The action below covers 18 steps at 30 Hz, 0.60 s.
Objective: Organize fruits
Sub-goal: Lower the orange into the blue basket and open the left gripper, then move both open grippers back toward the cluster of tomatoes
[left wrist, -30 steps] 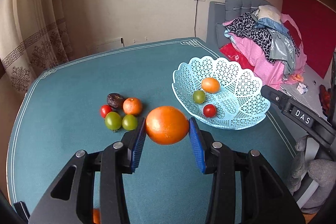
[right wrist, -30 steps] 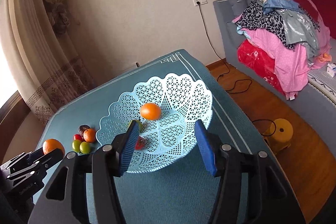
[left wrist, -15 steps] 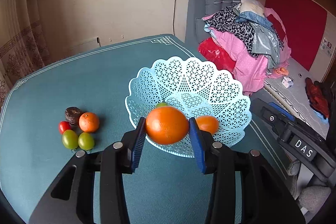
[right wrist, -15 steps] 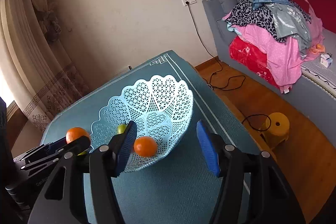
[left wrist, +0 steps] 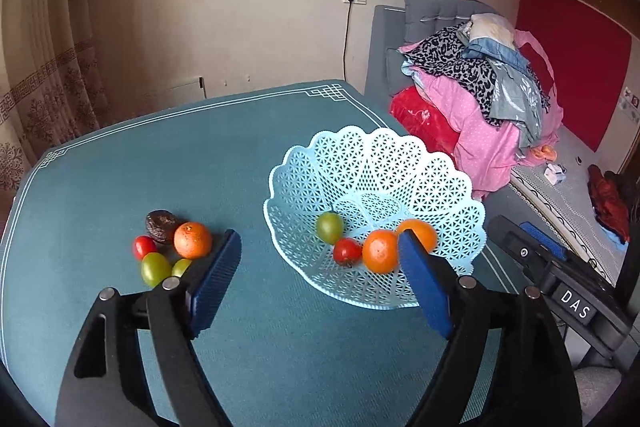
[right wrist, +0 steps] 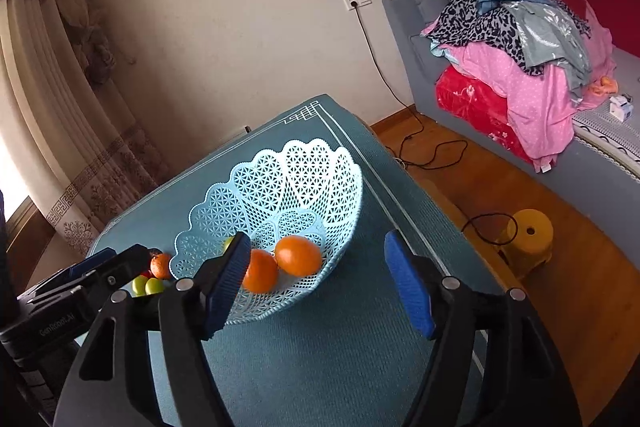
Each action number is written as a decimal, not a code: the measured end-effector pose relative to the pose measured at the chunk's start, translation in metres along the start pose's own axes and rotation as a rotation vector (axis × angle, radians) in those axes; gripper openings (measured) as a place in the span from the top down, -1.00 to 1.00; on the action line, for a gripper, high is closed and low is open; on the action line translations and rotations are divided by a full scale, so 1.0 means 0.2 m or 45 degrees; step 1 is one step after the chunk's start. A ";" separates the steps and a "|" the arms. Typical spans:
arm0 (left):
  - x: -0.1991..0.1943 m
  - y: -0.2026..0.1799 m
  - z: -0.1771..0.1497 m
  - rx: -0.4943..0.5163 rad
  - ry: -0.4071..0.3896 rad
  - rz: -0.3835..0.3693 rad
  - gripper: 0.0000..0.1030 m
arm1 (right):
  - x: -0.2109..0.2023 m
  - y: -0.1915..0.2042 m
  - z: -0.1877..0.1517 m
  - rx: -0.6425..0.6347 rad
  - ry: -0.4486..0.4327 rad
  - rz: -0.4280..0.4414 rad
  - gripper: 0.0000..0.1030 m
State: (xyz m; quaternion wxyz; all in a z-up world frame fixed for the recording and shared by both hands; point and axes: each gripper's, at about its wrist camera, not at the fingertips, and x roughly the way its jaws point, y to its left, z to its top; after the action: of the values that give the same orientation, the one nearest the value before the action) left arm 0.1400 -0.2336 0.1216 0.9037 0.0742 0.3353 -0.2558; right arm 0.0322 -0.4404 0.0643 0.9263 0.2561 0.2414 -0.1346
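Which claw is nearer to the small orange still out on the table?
Left. The left claw hangs open with the small orange just beyond its left finger; the right claw sits across the basket from it.

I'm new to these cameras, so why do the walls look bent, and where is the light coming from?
Left wrist view: the fisheye lens bows the table edge and curtain, with dark corners around the picture. Right wrist view: same bending; daylight glares white at the far left beside the curtain, and the basket looks evenly lit, with only soft shadows.
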 end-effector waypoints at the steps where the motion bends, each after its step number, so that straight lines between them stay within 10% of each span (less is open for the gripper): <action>1: -0.02 0.02 0.00 -0.007 -0.012 0.023 -0.67 | 0.00 0.01 0.00 -0.002 0.000 0.002 -0.34; 18: -0.22 0.50 -0.06 -0.166 -0.061 0.220 -0.82 | -0.03 0.14 -0.06 -0.073 0.049 0.060 -0.35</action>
State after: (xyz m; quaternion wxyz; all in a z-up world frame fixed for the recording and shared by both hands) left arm 0.1562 -0.1269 0.1364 0.9330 0.0380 0.3219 -0.1562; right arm 0.0334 -0.4102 0.0690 0.9314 0.2376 0.2567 -0.1010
